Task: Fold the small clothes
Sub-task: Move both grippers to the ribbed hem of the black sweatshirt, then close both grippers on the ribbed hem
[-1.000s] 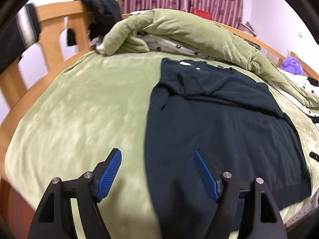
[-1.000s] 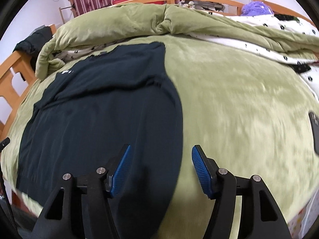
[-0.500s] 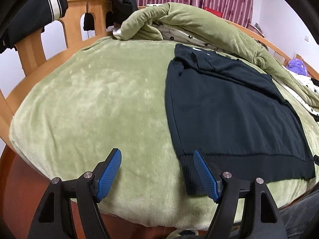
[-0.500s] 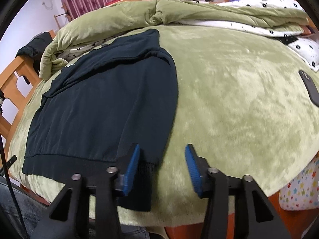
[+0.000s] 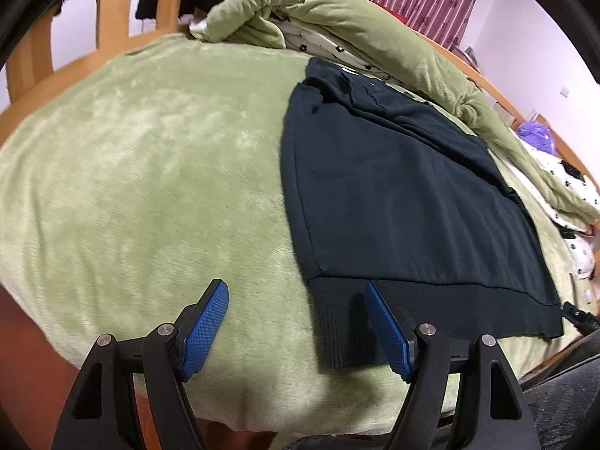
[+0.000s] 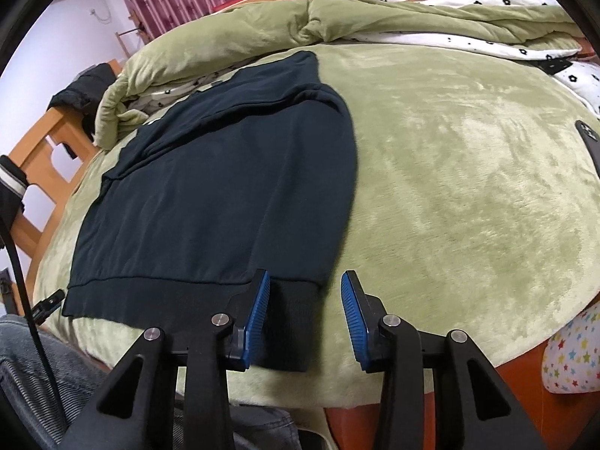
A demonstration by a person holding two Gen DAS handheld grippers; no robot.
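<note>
Dark sweater (image 5: 393, 195) lies flat on the green blanket (image 5: 150, 172) of the bed, ribbed hem (image 5: 431, 311) along the near edge, collar end toward the bunched duvet (image 5: 337, 26) at the far side; sleeves look already folded in over the body, so the step in hand is prob. gripping both hem corners for the bottom-to-top fold. Left gripper (image 5: 296, 332) is spread wide, holding nothing, w/ its right pad over the hem's left corner and its left pad out over bare blanket. Right gripper (image 6: 305, 317) also stands apart and empty, narrower gap, straddling the hem's right corner (image 6: 292, 330), left pad over the rib, right pad over blanket. To do it well: bring each tool down so the corner sits deep between the pads, not just the last bit of rib, and pinch sweater only; the plush blanket could get caught too, so slide the lower pad under the hem first. Close both at about the same time, lift evenly, keep the hem taut btwn the two tools so it doesn't sag in the middle. Carry it toward the collar w/o dragging the folded sleeves out. Phone (image 6: 588, 142) near the bed's right edge is well apart, no issue.
</note>
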